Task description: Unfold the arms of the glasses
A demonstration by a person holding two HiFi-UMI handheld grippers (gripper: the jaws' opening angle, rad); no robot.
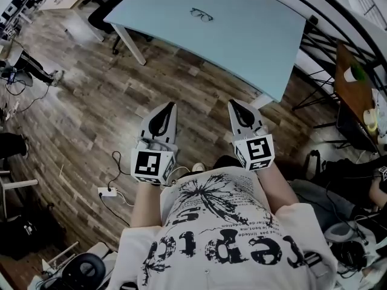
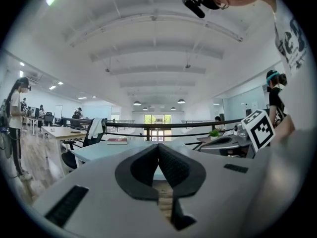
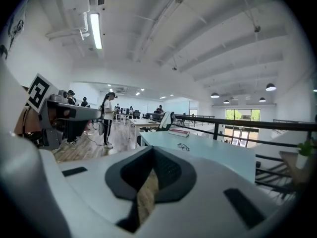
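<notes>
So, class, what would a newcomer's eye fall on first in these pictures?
The left gripper and right gripper, both shut and empty, are held out over the wood floor at the middle of the head view. Beyond them stands a pale blue table, with the glasses lying near its far end.

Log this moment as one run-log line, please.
left claw: shut, empty | right claw: shut, empty | glasses: on table, untouched | position: both claws short of table

Smooth matt table (image 1: 242, 41), wood-plank floor (image 1: 91, 107)
</notes>
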